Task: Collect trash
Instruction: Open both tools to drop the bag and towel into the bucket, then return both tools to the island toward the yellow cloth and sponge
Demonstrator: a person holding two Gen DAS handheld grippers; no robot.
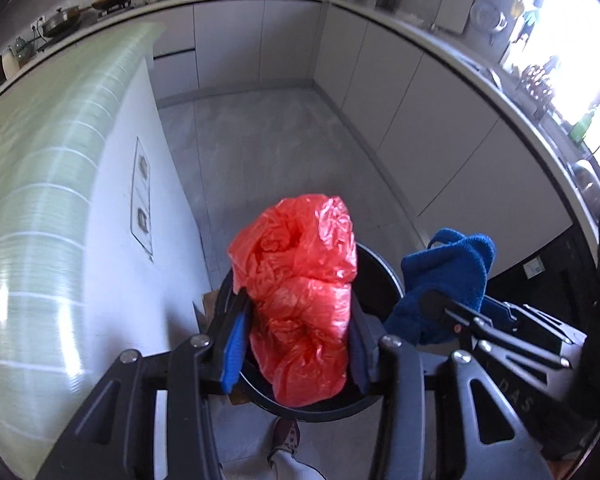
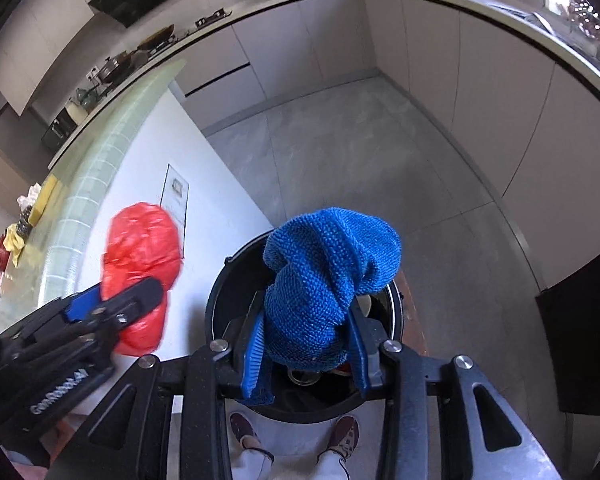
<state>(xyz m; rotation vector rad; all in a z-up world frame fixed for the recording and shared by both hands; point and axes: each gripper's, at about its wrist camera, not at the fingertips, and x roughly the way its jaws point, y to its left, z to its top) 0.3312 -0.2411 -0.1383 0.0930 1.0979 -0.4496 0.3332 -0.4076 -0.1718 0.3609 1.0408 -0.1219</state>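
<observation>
My left gripper (image 1: 298,312) is shut on a crumpled red plastic bag (image 1: 300,296) and holds it over the open black trash bin (image 1: 380,276) on the floor. My right gripper (image 2: 308,320) is shut on a blue knitted cloth (image 2: 328,276) and holds it over the same bin (image 2: 220,300). In the left wrist view the right gripper (image 1: 432,304) with the blue cloth (image 1: 448,272) is at the right. In the right wrist view the left gripper (image 2: 132,292) with the red bag (image 2: 140,256) is at the left, beside the bin. Some items lie inside the bin, partly hidden.
A white island with a green tiled top (image 1: 40,200) stands left of the bin, with several items on it (image 2: 20,228). Grey cabinets (image 1: 400,92) and a cluttered counter run around the back and right. The person's feet (image 2: 292,432) are just before the bin. A dark cabinet (image 2: 580,340) is at right.
</observation>
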